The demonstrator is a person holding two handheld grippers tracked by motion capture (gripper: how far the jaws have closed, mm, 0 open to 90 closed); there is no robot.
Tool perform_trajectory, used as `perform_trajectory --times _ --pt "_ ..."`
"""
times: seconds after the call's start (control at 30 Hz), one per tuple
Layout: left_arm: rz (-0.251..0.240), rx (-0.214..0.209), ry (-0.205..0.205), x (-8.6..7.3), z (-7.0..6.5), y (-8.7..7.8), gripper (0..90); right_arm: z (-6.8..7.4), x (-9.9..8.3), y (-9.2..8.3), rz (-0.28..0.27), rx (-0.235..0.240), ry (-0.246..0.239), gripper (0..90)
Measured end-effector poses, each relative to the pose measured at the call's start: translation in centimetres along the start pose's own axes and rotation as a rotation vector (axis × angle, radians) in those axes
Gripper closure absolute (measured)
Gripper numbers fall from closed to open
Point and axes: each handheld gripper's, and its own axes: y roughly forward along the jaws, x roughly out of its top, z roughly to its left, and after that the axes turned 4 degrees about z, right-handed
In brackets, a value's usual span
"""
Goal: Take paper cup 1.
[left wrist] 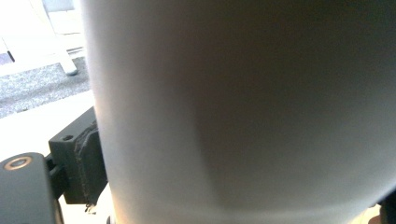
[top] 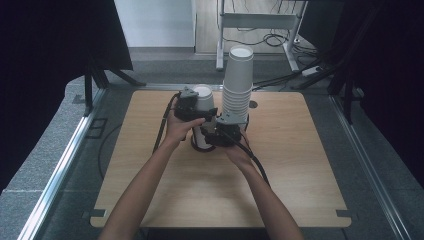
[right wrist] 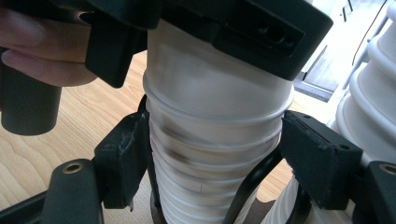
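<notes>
A short stack of white paper cups [top: 203, 131] stands on the wooden table [top: 150, 170], just left of a tall stack of white cups [top: 239, 80]. My right gripper [top: 210, 134] is shut on the short stack's lower cups [right wrist: 210, 154], with its pads [right wrist: 125, 156] pressed against both sides under a rim. Higher up, my left gripper [top: 196, 111] is shut on the top cup [top: 204, 97], whose white wall [left wrist: 243, 107] sits close to the camera in the left gripper view. One pad [left wrist: 88, 163] lies against that wall; the other pad is hidden.
The tall stack [right wrist: 369, 88] stands close beside the right jaw of my right gripper. A black loop [right wrist: 250, 186] curves round the short stack's foot. Metal table legs [top: 257, 22] and floor cables lie beyond the far edge. Dark curtains flank both sides.
</notes>
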Motion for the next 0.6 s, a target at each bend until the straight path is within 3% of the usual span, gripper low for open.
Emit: perform_trajectory --times 0.6 --pt "0.001 0.0 0.005 -0.1 0.02 -0.03 11.8 -0.02 0.02 0.01 0.003 0.0 -0.004 25.3"
